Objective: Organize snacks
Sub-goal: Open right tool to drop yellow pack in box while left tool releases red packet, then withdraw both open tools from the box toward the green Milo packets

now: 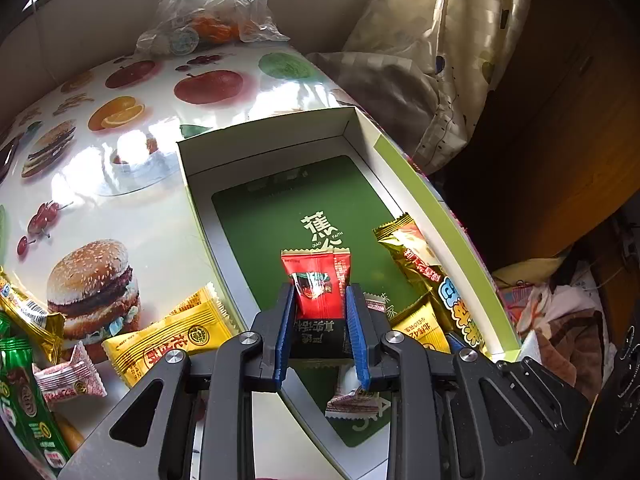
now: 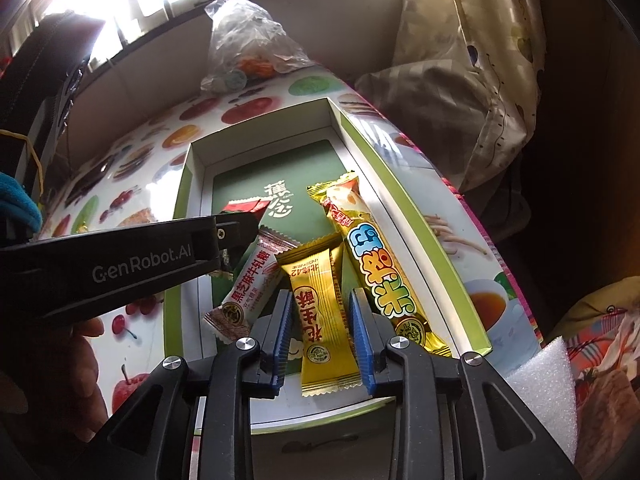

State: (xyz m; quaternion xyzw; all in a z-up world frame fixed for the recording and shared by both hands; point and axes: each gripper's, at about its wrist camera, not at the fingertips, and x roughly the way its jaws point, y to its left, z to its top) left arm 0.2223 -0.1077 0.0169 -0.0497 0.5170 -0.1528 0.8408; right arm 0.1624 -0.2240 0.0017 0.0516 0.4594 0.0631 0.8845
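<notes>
Our left gripper (image 1: 320, 300) is clamped on a red snack packet (image 1: 318, 280), held above the green floor of the open box (image 1: 264, 136); our right gripper (image 2: 320, 316) stands apart, empty, straddling a yellow peanut-crisp packet (image 2: 320, 320) in the box without squeezing it; if we let go too high, the light packet may flutter onto the neighbours or over the wall; in the box we count three: that yellow one, a long gold bar (image 2: 376, 264), a white-and-red nougat packet (image 2: 252, 288).
</notes>
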